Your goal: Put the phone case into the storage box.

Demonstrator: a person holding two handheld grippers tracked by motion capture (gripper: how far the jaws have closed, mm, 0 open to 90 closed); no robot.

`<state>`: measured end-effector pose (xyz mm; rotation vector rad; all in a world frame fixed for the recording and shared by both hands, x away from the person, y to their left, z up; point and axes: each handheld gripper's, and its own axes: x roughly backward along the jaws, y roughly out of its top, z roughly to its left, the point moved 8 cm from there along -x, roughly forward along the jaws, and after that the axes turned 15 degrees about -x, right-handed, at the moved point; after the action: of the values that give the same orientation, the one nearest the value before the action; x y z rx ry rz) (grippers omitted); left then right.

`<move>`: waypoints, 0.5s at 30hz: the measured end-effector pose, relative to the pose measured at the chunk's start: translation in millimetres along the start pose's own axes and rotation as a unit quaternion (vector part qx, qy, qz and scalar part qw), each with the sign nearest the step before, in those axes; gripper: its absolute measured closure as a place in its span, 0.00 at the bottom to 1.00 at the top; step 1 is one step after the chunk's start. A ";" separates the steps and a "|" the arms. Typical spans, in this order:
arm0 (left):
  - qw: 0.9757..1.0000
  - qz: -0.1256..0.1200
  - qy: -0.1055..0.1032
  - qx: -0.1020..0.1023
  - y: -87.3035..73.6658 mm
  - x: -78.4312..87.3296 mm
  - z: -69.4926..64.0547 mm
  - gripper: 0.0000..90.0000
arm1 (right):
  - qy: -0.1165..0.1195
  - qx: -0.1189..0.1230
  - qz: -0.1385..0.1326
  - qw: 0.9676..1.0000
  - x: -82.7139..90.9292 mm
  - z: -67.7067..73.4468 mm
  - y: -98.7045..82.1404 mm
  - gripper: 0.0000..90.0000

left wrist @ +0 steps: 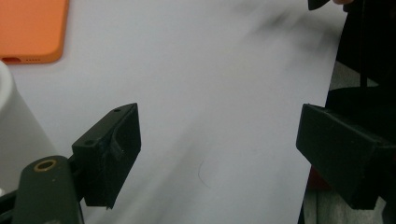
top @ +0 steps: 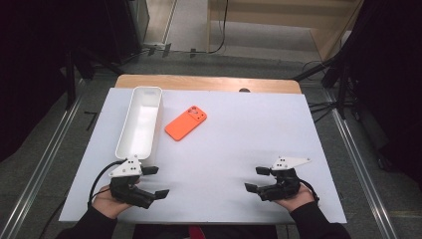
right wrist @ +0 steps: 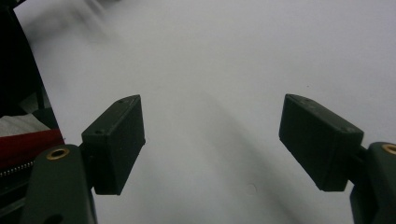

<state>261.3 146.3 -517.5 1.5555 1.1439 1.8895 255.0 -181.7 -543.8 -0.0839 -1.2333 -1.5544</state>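
An orange phone case (top: pixel 185 123) lies flat on the white sheet, camera cut-out toward the far side; the left gripper view catches its near corner (left wrist: pixel 30 28). Just left of it stands a long, empty white tray (top: pixel 147 89), whose rounded end (left wrist: pixel 11 126) is close beside my left gripper. The left gripper (top: pixel 158 181) rests near the front left edge, its jaws (left wrist: pixel 219 135) open with bare sheet between them. At the front right, the right gripper (top: pixel 254 179) also stands open, with nothing between its jaws (right wrist: pixel 212 126).
The white sheet (top: pixel 234 139) covers most of a wooden table (top: pixel 209 82). Around the table are grey floor, dark stands and cables. The sheet's front edge runs just behind both hands.
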 end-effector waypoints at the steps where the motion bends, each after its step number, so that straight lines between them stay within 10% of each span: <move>1: 1.000 -0.001 0.000 0.001 0.1 0.0 -0.1 0.16 | -0.001 0.001 0.001 1.000 -0.2 -0.8 -0.1 0.23; 15: 1.000 0.001 -0.001 0.007 -1.5 0.1 1.3 0.16 | 0.000 -0.007 0.007 1.000 -2.1 -5.1 -0.7 0.24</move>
<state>262.3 147.7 -518.6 1.5652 1.1589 1.8846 258.0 -184.0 -547.9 -0.1024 -1.2197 -1.5506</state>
